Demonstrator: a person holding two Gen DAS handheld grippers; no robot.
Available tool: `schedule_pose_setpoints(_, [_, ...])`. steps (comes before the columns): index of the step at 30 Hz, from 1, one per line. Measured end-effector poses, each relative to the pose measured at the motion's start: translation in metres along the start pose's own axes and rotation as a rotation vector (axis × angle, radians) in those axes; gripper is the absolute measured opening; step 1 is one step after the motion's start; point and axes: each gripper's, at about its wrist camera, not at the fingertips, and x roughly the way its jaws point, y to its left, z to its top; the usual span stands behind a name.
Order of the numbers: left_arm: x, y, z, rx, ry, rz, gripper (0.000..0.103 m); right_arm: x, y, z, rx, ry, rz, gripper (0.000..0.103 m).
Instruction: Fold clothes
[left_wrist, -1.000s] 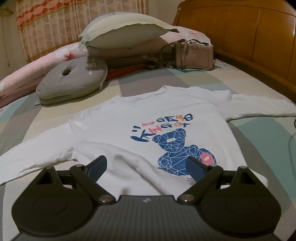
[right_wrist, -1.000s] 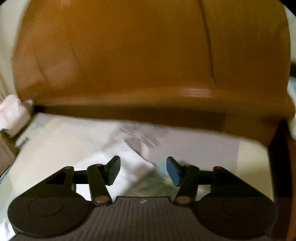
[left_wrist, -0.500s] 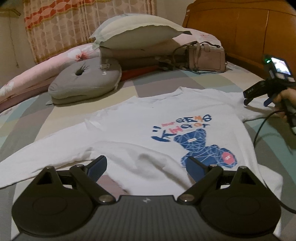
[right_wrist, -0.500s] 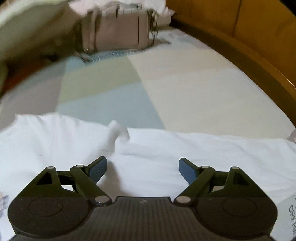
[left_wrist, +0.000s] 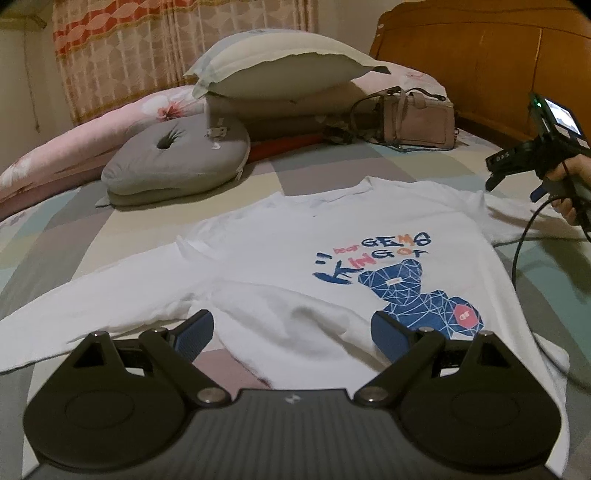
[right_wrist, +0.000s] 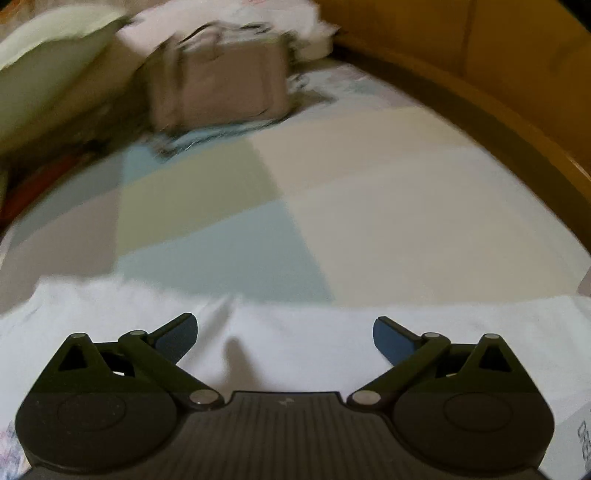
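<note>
A white long-sleeved shirt (left_wrist: 295, 251) with a blue bear print lies face up on the bed, sleeves spread to both sides. My left gripper (left_wrist: 291, 336) hovers open over its lower hem, nothing between the fingers. In the left wrist view my right gripper (left_wrist: 517, 181) is at the far right, held by a hand, above the shirt's right shoulder and sleeve. The right wrist view shows that gripper (right_wrist: 284, 339) open just above the white sleeve (right_wrist: 314, 343), empty.
A grey round cushion (left_wrist: 177, 166), stacked pillows (left_wrist: 280, 74) and a beige handbag (left_wrist: 417, 118) sit at the head of the bed. The wooden headboard (left_wrist: 498, 66) runs along the right. A black cable (left_wrist: 524, 236) trails from the right gripper across the checked sheet (right_wrist: 221, 206).
The right gripper swung from facing the headboard down to the shirt's right sleeve and opened wider. The left gripper shifted slightly left along the hem.
</note>
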Motion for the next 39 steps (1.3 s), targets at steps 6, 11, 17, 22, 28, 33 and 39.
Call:
schedule_pose_setpoints(6, [-0.002, 0.004, 0.0, 0.001, -0.003, 0.003, 0.092, 0.027, 0.03, -0.016, -0.071, 0.048, -0.04, 0.103])
schedule_pose_setpoints(11, [-0.003, 0.01, -0.001, -0.001, -0.004, 0.007, 0.092, 0.048, 0.035, 0.01, -0.076, -0.013, -0.056, 0.103])
schedule_pose_setpoints(17, [0.001, 0.016, 0.001, 0.006, -0.012, 0.002, 0.093, 0.024, 0.061, 0.019, -0.128, 0.01, 0.02, 0.103])
schedule_pose_setpoints(22, [0.005, 0.016, -0.001, 0.01, -0.004, -0.02, 0.094, 0.041, 0.093, 0.009, -0.18, 0.059, 0.012, 0.103])
schedule_pose_setpoints(28, [-0.004, 0.02, -0.001, 0.006, 0.003, -0.019, 0.094, 0.072, 0.089, 0.033, -0.111, -0.01, 0.021, 0.103])
schedule_pose_setpoints(33, [-0.014, 0.025, 0.0, -0.01, 0.012, 0.002, 0.094, 0.019, 0.078, 0.028, -0.088, -0.054, 0.138, 0.103])
schedule_pose_setpoints(39, [-0.036, 0.016, 0.009, -0.024, 0.005, -0.018, 0.094, -0.08, 0.055, -0.01, -0.19, -0.075, 0.329, 0.103])
